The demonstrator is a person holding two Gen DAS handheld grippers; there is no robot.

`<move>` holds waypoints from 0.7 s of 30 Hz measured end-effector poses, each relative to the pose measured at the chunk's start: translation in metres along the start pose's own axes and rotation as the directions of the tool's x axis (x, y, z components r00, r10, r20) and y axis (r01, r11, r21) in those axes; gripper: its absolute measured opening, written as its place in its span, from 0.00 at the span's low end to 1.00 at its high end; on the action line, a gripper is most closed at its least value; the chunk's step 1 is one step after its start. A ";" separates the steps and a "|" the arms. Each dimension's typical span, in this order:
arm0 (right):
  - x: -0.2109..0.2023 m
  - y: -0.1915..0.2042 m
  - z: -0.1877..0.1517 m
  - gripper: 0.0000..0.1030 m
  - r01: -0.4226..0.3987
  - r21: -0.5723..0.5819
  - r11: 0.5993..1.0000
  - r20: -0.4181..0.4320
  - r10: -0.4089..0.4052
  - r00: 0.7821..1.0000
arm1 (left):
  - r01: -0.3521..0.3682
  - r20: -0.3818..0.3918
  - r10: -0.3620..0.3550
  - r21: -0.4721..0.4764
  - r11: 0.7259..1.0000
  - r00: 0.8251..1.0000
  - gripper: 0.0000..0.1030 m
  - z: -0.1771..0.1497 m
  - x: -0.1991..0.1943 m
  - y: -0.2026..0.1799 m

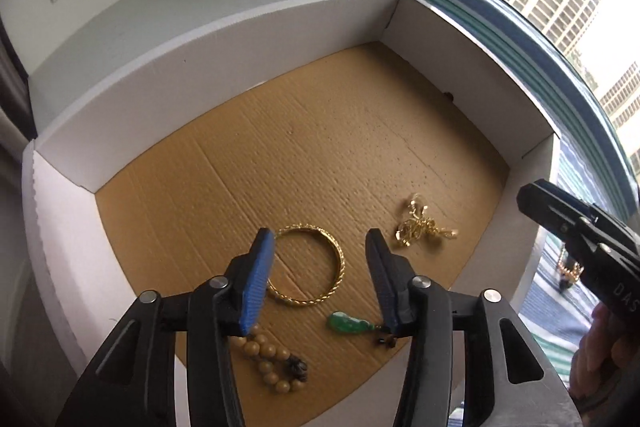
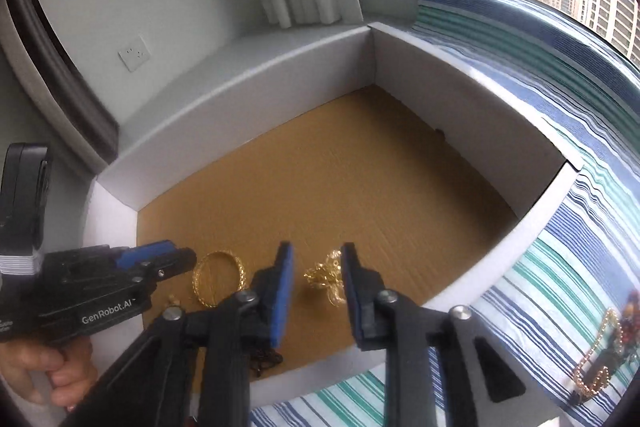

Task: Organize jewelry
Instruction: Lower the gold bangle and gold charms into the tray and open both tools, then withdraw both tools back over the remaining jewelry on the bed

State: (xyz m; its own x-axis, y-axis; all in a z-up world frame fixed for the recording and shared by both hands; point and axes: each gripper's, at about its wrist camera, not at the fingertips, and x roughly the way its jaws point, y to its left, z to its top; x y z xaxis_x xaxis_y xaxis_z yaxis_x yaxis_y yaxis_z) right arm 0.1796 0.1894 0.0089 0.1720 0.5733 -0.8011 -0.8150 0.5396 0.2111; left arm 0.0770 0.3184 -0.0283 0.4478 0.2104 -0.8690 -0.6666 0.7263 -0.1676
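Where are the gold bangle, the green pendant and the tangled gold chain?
Gold bangle [image 1: 338, 259], left wrist view, on its right rim.
Green pendant [image 1: 349, 323], left wrist view, on the stone's middle.
Gold chain [image 1: 420, 227], left wrist view, on the tangle's middle.

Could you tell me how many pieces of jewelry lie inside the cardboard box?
4: gold bangle mid-floor, gold chain cluster to its right, green pendant nearer the front, beaded bracelet front left. The tools may hide others.
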 end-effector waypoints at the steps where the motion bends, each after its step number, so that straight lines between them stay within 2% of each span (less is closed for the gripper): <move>1: -0.008 -0.004 -0.001 0.39 0.005 0.013 1.000 0.023 -0.005 1.000 | -0.003 0.022 0.003 0.012 1.000 1.000 0.54 -0.002 -0.005 -0.003; 4: -0.040 -0.013 -0.009 0.46 0.028 0.023 0.999 0.089 -0.030 0.996 | 0.007 0.088 -0.010 0.042 0.999 0.996 0.67 -0.014 -0.025 -0.015; 6: -0.062 -0.017 -0.021 0.68 0.066 0.022 0.998 0.124 -0.068 0.990 | 0.005 0.133 -0.016 0.084 0.996 0.991 0.74 -0.028 -0.038 -0.031; 8: -0.078 -0.022 -0.034 0.78 0.124 0.015 0.992 0.127 -0.125 0.984 | 0.009 0.163 -0.032 0.139 0.990 0.986 0.79 -0.042 -0.048 -0.052; 13: -0.105 -0.046 -0.072 0.79 0.256 0.046 0.966 0.105 -0.259 0.960 | 0.043 0.190 -0.096 0.264 0.964 0.977 0.84 -0.075 -0.071 -0.096; 21: -0.163 -0.095 -0.146 0.79 0.323 0.153 0.934 0.107 -0.340 0.934 | 0.049 0.172 -0.119 0.366 0.929 0.978 0.84 -0.103 -0.071 -0.143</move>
State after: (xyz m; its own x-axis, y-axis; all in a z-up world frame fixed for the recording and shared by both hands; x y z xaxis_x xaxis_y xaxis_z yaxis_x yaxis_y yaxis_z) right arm 0.1485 -0.0455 0.0375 0.4974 0.4178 -0.7603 -0.6209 0.7835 0.0243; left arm 0.0792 0.1317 0.0094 0.6196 0.2320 -0.7498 -0.3796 0.9247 -0.0275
